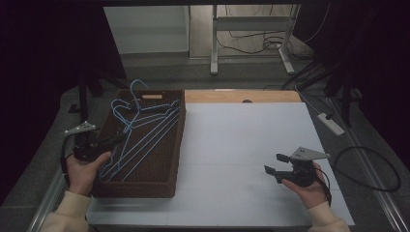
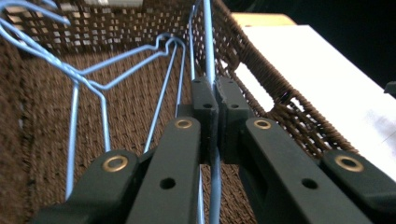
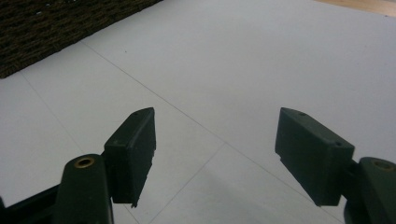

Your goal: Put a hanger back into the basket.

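Nearby, more hangers point(image 1: 145, 126) inside wicker basket point(image 1: 172, 145).

No words, labels, brand marks, numbers or signs can be read anywhere in these pictures.

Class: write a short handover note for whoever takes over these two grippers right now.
Left gripper: shut on a blue wire hanger inside the brown wicker basket.
Right gripper: open, empty, over the white table sheet.
Things: several blue hangers lie tangled in the basket.
Done: one hanger gripped; none out on the sheet.
Left: probably lift it free of the others and set it down.
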A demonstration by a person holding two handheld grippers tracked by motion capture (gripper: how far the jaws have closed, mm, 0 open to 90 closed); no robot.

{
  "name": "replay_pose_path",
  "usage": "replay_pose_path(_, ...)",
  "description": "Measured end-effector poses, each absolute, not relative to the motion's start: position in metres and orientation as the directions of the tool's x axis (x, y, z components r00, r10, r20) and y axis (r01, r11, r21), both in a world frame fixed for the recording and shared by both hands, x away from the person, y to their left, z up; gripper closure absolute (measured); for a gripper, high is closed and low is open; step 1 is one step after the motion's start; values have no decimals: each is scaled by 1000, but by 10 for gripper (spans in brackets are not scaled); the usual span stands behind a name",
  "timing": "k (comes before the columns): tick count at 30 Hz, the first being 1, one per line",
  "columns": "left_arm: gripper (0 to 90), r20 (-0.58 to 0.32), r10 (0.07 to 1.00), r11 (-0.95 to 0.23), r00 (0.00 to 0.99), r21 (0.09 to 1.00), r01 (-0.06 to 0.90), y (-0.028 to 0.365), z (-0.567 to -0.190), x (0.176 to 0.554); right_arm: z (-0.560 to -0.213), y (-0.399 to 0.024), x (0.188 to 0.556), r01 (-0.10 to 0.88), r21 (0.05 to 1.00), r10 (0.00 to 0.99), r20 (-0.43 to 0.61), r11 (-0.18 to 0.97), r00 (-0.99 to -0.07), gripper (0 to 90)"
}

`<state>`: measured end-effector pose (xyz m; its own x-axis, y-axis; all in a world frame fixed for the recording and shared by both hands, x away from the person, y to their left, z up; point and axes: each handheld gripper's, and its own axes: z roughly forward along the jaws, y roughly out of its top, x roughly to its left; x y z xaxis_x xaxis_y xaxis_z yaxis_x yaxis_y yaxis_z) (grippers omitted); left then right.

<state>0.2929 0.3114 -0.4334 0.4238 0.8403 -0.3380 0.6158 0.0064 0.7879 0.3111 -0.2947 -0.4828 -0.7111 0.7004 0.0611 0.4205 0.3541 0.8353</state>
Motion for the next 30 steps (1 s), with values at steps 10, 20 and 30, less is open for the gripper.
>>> replay_pose_path(10, 872, -349, 854, -21, 386, 719, 695, 305, -442, 310, -483, -295, 312, 422, 834, 701, 62, 354, -710, 298)
replay_pose_path(20, 837, -261, 904, -90, 339, 658, 748, 304, -445, 317, -483, -294, 312, 422, 833, 700, 60, 357, -712, 298)
replay_pose_path(30, 474, -252, 881, -79, 400, 756, 650, 301, -432, 304, -483, -295, 311, 421, 836, 699, 64, 352, -712, 298)
